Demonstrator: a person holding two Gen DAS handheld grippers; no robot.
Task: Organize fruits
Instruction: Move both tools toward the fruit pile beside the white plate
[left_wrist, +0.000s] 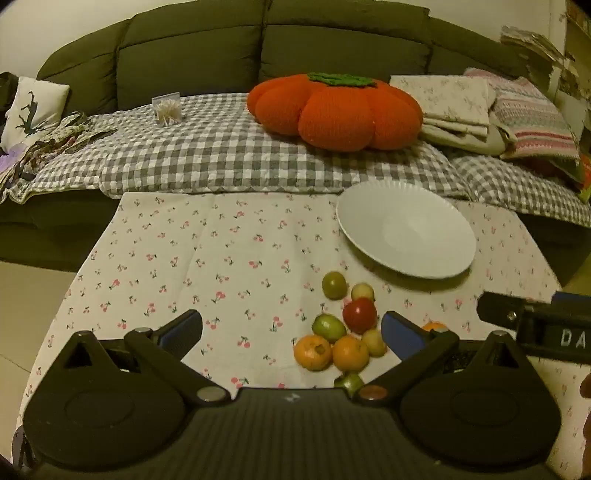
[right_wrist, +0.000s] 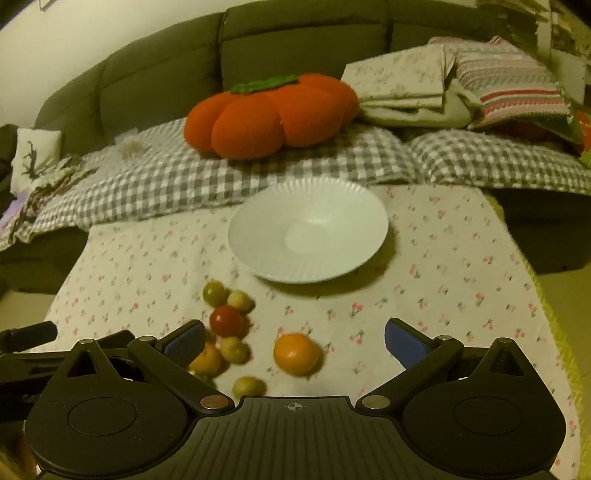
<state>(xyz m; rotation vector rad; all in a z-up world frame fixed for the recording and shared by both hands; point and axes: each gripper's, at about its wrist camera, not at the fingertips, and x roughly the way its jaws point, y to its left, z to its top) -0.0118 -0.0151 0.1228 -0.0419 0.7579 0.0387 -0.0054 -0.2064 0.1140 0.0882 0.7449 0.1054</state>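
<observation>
Jaws: left gripper (left_wrist: 291, 334) and right gripper (right_wrist: 293, 341) both gaping wide, holding nothing.
Fruits (left_wrist: 345, 328): lying loose at six o'clock from plate (right_wrist: 258, 254) — awaiting transfer.
Plate: sitting bare, probably their destination.

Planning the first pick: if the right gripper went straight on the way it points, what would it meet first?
Probably the lone orange, lying on the cherry-print cloth between the open right gripper fingers. The white plate lies beyond; depth is uncertain.
</observation>
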